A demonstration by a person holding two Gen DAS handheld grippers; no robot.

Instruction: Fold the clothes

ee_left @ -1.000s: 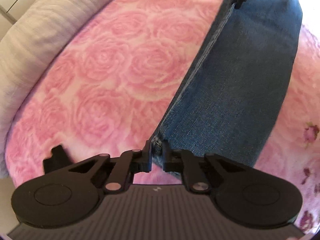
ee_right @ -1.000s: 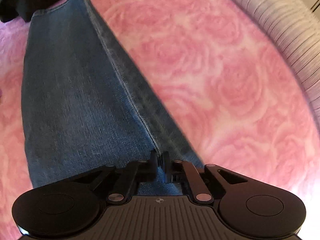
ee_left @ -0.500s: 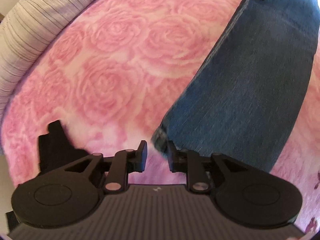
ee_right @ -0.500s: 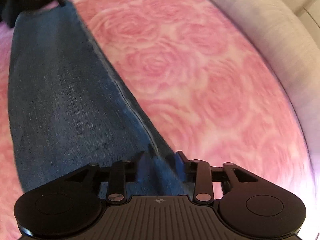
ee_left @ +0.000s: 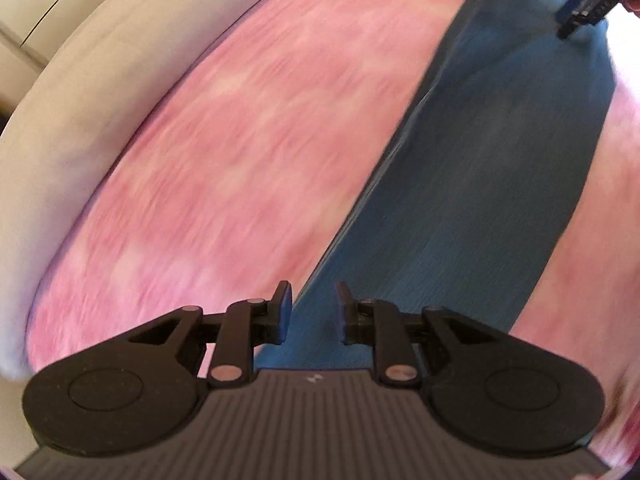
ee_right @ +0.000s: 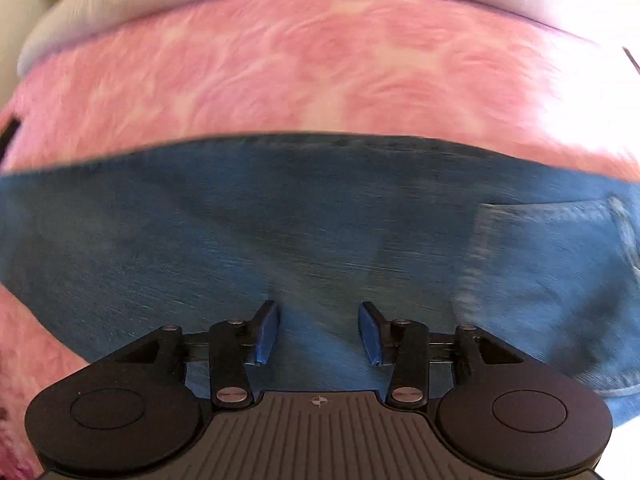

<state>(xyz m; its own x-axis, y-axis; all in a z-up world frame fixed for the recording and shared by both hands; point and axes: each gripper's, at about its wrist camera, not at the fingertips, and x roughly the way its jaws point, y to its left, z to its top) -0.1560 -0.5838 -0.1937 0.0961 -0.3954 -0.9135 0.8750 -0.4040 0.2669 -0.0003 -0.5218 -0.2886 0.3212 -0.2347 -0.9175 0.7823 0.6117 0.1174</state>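
A: The left tongs [ee_left: 311, 312] are seen slightly apart over the edge of the jeans [ee_left: 472, 208], with no cloth pinched between them. A second ago they were closed on the hem.

B: And the right tongs [ee_right: 319, 332]?

A: They are held wider apart above the denim, nothing gripped. Their jaws have just been opening, more than the left pair's, whose opening came earlier in the second; a second ago they were shut at the seam.

B: Where are the jeans found?

A: They are laid flat on the pink rose blanket [ee_left: 224, 152] of the bed. In the right view they now run across the picture, with a pocket [ee_right: 552, 280] at the right, where before they ran lengthwise. Both views are blurred.

B: Is anything else changed?

A: The hem is no longer seen at the left tongs. The right tongs [ee_left: 592, 0] are seen in the left view's top corner, over the far end of the denim. A pale bolster [ee_left: 80, 128] is seen along the blanket's edge.
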